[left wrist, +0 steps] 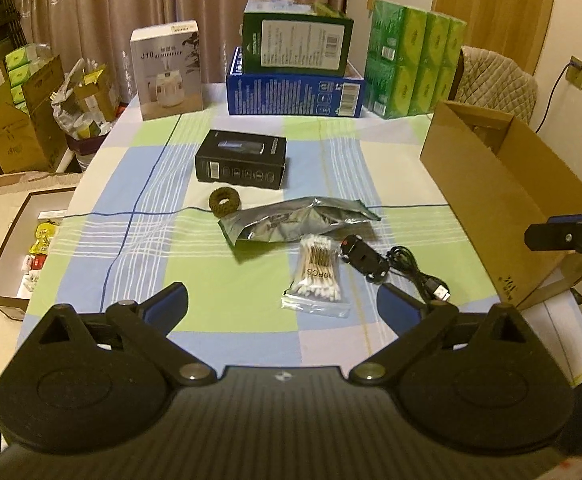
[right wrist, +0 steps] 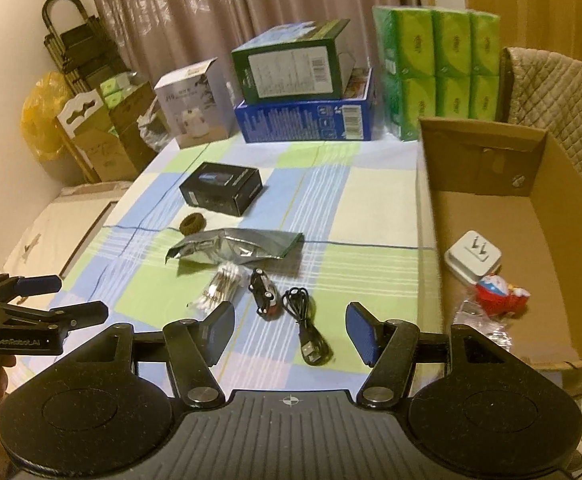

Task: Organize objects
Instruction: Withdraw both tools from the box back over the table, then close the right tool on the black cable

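The cotton-swab packet (left wrist: 317, 276) lies on the counter (left wrist: 103, 248) just ahead of the left tool (left wrist: 283, 300), whose jaws stand wide apart and empty. The right tool (right wrist: 290, 330), half spread, hovers over the black cable (right wrist: 307, 330). The toy car (right wrist: 264, 292) sits between packet and cable. The cardboard box (right wrist: 503, 208) borders the right edge.

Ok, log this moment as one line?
left gripper: open, empty | right gripper: open, empty | cotton swabs, toy car, USB cable: on table | cardboard box: holds charger
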### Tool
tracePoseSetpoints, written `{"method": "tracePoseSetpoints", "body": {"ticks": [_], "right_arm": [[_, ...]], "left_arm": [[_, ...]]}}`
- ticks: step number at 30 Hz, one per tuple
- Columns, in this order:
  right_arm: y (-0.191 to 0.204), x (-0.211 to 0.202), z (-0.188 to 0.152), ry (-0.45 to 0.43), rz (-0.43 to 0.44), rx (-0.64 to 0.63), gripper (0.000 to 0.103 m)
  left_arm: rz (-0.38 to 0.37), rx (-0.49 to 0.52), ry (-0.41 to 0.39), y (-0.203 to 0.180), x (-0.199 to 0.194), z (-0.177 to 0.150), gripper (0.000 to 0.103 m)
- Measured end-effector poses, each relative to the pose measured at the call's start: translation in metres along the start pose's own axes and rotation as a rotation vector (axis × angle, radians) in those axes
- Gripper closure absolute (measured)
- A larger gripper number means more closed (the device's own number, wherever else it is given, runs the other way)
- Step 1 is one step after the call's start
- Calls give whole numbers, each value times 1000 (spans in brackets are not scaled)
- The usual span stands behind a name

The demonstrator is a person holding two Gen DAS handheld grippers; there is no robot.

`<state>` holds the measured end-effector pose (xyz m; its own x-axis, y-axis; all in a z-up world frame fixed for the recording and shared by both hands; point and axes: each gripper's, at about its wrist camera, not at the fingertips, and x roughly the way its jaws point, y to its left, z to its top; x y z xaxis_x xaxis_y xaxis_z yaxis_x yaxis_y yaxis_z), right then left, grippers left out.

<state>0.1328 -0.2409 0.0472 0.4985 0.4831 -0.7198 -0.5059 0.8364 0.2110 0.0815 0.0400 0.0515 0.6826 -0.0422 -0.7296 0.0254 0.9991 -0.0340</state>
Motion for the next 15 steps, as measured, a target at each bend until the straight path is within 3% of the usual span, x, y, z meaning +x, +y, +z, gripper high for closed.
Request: {"method": "tracePoseSetpoints", "body": {"ticks": [15], "right_arm": [[-2, 84, -10, 97, 0, -66, 46]], "left_arm": [[-14, 15, 62, -1, 78, -7, 5]]}}
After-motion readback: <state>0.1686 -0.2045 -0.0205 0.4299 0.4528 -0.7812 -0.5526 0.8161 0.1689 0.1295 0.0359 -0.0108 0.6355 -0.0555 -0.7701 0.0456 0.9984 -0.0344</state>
